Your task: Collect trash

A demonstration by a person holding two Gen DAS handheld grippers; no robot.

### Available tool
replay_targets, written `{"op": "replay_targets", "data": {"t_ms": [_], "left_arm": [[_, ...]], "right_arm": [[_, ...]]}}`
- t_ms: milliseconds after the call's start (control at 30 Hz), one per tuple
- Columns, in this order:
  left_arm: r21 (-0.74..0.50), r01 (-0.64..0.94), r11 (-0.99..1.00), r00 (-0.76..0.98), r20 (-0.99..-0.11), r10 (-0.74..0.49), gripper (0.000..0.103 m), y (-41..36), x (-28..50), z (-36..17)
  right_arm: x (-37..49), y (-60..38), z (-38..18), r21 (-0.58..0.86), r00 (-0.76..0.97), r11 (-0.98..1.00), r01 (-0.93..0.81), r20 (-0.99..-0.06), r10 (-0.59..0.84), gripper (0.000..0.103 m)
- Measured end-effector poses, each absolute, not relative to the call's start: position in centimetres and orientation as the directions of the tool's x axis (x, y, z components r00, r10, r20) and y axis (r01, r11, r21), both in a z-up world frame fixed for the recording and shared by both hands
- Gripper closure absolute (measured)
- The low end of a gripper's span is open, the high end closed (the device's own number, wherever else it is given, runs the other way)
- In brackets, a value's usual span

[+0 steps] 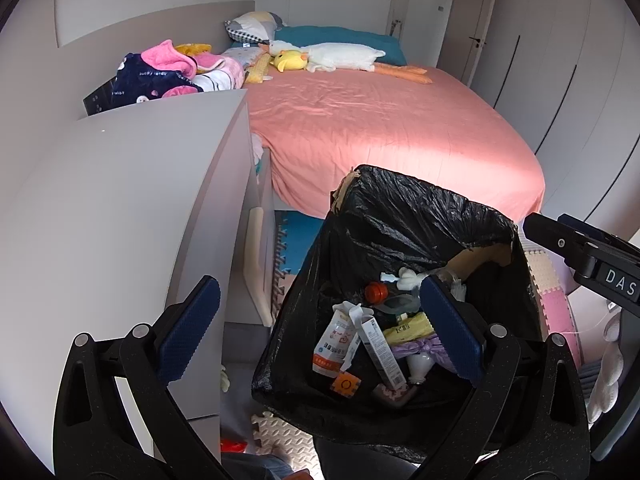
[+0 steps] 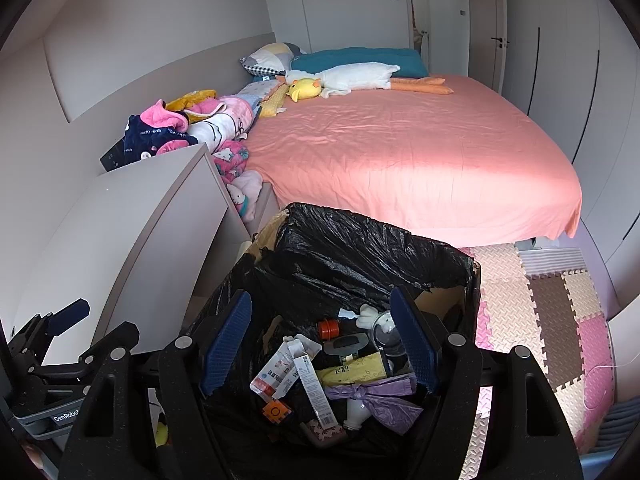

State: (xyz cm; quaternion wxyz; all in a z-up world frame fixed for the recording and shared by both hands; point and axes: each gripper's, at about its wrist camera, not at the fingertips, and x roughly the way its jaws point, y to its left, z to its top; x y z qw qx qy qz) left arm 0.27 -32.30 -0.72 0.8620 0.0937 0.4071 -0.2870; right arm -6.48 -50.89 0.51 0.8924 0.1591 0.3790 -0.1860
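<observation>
A cardboard bin lined with a black bag (image 1: 400, 208) (image 2: 360, 248) stands on the floor at the foot of the bed. Inside lie white cartons (image 1: 340, 340) (image 2: 316, 384), an orange cap (image 1: 376, 292) (image 2: 329, 329), a yellow packet (image 2: 356, 372), a tied purple bag (image 2: 380, 396) and a bulb. My left gripper (image 1: 322, 328) hovers open above the bin's left side, nothing between its blue pads (image 1: 192, 328). My right gripper (image 2: 322, 342) is open over the bin's mouth, also holding nothing. Each gripper shows at the edge of the other's view.
A grey cabinet (image 1: 120, 208) (image 2: 132, 232) stands close on the bin's left. Behind is a bed with a pink sheet (image 1: 380, 128) (image 2: 420, 152), plush toys and piled clothes. Foam puzzle mats (image 2: 540, 320) cover the floor on the right; wardrobe doors line the right wall.
</observation>
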Motion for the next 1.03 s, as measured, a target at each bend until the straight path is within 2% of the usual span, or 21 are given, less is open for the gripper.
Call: {"op": "replay_targets", "data": {"t_ms": [200,400,733,1033], "left_arm": [[-0.094,0.562,0.822,0.496,-0.757,-0.426,0.006,-32.01,0.41,-0.79],[-0.025,0.552,0.834,0.536,-0.755,-0.378,0.006,-32.39,0.06,-0.73],[-0.021,0.556,0.831,0.552,-0.738,-0.388,0.006,-32.16,-0.19,-0.63],[-0.053,0.553,0.832,0.504,-0.773,-0.384,0.006,-32.11,0.45,-1.27]], "right_arm": [[-6.55,-50.88,0.42,0.142,0.642,0.881,0.451,-0.737,-0.21,0.03],[-6.7,-50.85,0.18,0.142,0.641,0.881,0.451,-0.738,-0.209,0.03],[-6.56,-50.85,0.07,0.136,0.636,0.881,0.452,-0.742,-0.212,0.03],[-6.41,-50.87,0.12,0.136,0.633,0.88,0.454,-0.744,-0.212,0.03]]}}
